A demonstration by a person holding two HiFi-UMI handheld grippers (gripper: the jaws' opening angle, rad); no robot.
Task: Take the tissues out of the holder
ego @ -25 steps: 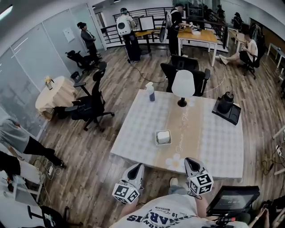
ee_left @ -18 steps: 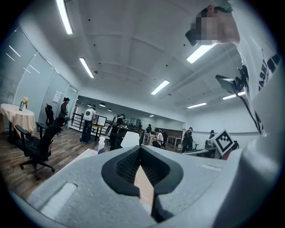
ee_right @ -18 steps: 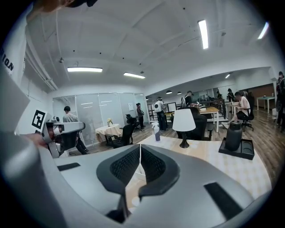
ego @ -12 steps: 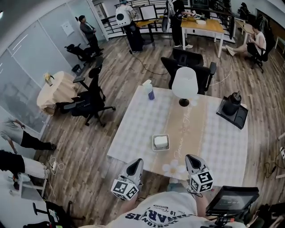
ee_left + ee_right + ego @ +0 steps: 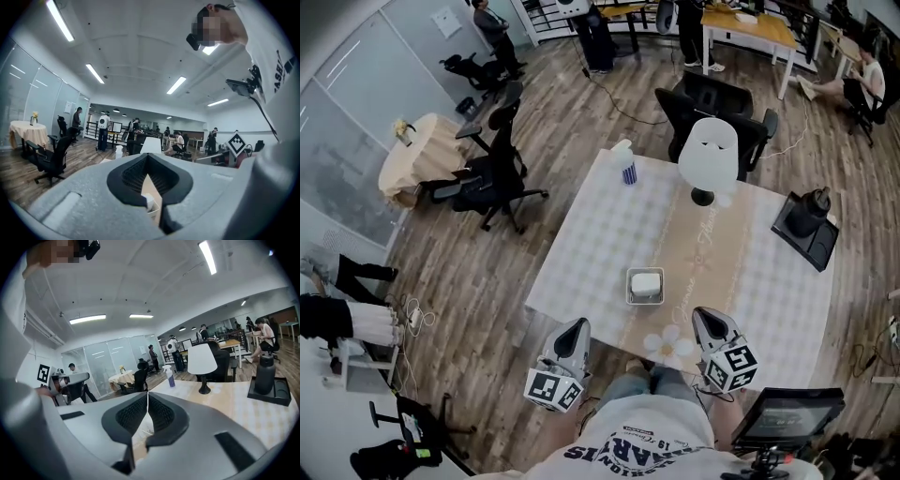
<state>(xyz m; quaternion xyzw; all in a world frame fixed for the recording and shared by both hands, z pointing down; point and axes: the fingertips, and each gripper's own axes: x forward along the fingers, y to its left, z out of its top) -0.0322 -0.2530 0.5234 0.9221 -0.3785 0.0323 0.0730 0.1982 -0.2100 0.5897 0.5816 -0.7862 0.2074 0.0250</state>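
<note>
In the head view a square white tissue holder with white tissues in it sits on the tan runner, near the front of the table. My left gripper hangs just off the table's front edge, left of and nearer than the holder, jaws shut on nothing. My right gripper is over the front edge, right of the holder, also shut and empty. Below the closed tips of the left gripper the holder shows in the left gripper view. In the right gripper view a bit of the tissues shows below the closed tips of the right gripper.
A white lamp, a spray bottle and a black tray with a dark jug stand at the table's far side. Office chairs stand around it. A screen on a stand is at my right. People are at the room's back.
The head view has shifted, so the table and holder sit slightly lower and nearer. Both grippers stay shut near the front edge; the left has dropped a little toward me.
</note>
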